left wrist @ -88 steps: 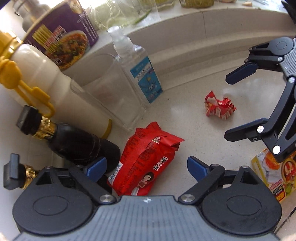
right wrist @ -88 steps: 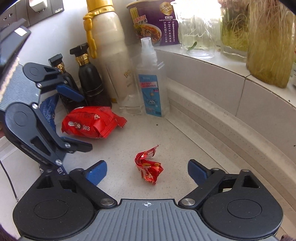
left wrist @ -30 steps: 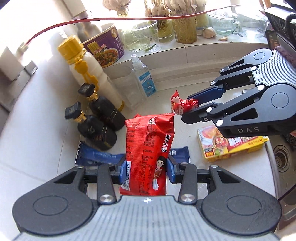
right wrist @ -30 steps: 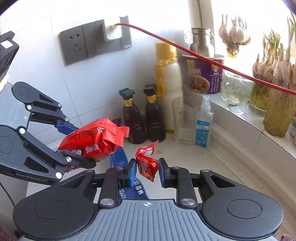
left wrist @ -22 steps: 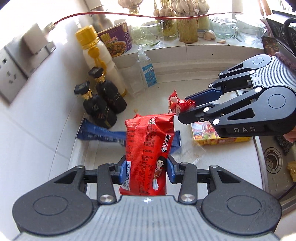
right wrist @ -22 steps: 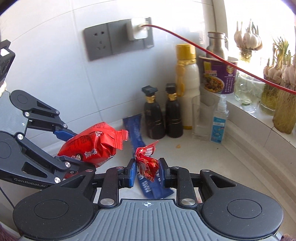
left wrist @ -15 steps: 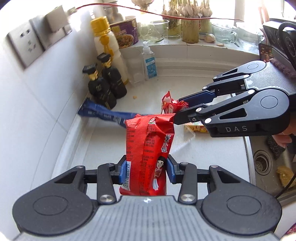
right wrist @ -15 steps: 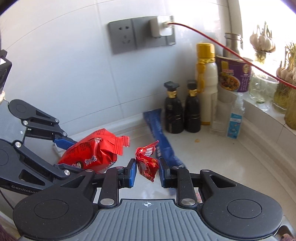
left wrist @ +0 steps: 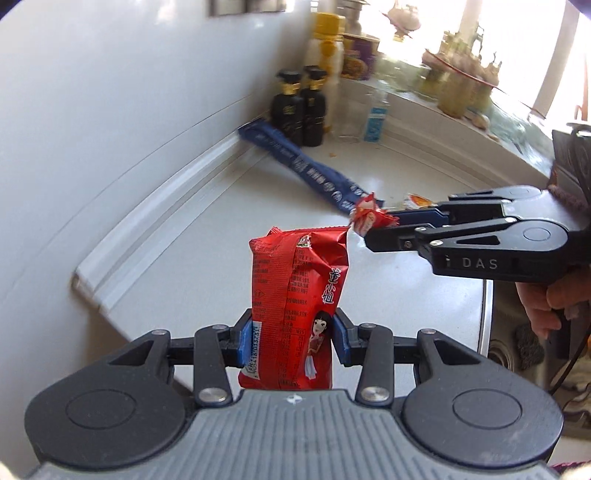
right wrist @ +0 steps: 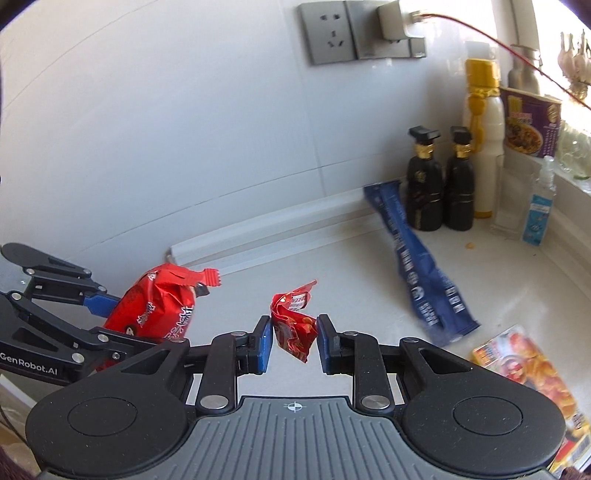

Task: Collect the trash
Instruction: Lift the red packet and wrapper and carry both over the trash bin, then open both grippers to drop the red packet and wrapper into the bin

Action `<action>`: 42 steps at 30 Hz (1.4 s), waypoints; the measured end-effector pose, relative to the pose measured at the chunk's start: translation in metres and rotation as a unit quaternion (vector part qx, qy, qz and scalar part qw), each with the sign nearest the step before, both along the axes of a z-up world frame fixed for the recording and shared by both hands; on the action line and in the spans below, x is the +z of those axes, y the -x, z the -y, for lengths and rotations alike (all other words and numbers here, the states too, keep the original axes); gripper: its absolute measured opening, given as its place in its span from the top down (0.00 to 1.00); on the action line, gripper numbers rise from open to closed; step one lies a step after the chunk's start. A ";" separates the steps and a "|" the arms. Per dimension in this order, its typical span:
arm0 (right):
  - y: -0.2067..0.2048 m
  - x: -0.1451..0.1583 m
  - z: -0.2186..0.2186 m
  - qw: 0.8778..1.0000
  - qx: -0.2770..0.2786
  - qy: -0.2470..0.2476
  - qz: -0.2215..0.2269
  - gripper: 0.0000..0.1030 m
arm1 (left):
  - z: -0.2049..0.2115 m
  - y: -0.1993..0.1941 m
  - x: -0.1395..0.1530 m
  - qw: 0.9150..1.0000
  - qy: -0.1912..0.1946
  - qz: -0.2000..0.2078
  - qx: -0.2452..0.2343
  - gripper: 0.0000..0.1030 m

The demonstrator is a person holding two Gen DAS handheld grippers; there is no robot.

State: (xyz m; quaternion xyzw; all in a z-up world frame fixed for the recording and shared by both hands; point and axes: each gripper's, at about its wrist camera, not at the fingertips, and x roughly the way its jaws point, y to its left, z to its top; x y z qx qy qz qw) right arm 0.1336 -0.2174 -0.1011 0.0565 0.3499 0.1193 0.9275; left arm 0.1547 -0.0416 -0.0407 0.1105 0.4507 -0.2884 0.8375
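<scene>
Left gripper (left wrist: 293,338): clamped on 1 red snack packet (left wrist: 297,295), packet upright between the blue pads, held above the white table (left wrist: 207,258). Same gripper seen in right wrist view at 9 o'clock (right wrist: 122,317), packet (right wrist: 159,310) tilted, crimped end toward 2 o'clock.

Right gripper (right wrist: 294,341): narrow, closed on 1 crumpled red wrapper (right wrist: 293,325), wrapper sticking up past the fingertips. In left wrist view, at 3 o'clock (left wrist: 376,232), wrapper (left wrist: 367,218) just beside the top corner of the snack packet; contact between the two cannot be told.

Count on table, right wrist view:
- 1 long blue wrapper (right wrist: 417,266), lying flat, running from 12 to 4 o'clock, upper end beside the dark bottles.
- 2 dark bottles with gold collars (right wrist: 424,181), side by side, upright against the wall.
- 1 tall white bottle with yellow cap (right wrist: 482,140), just at 3 o'clock of the dark pair.
- 1 clear spray bottle with blue label (right wrist: 539,206), farther toward 3 o'clock.
- 1 purple noodle cup (right wrist: 532,122) on the ledge behind.
- 1 yellow printed box (right wrist: 524,373), flat, at 4 o'clock.

Wall: 1 grey socket plate (right wrist: 332,29), 1 white plug with red cable (right wrist: 399,18).
</scene>
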 end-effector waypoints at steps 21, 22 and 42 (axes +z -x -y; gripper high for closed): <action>0.008 -0.051 -0.155 0.985 0.148 -0.018 -0.082 0.76 | -0.160 0.058 -0.088 0.960 0.071 -0.109 0.248 0.62; 0.007 -0.054 -0.162 0.984 0.154 -0.015 -0.086 0.76 | -0.166 0.060 -0.094 0.957 0.075 -0.113 0.258 0.62; -0.024 -0.110 -0.234 0.966 0.203 0.037 -0.154 0.66 | -0.210 0.063 -0.170 0.925 0.083 -0.153 0.337 0.43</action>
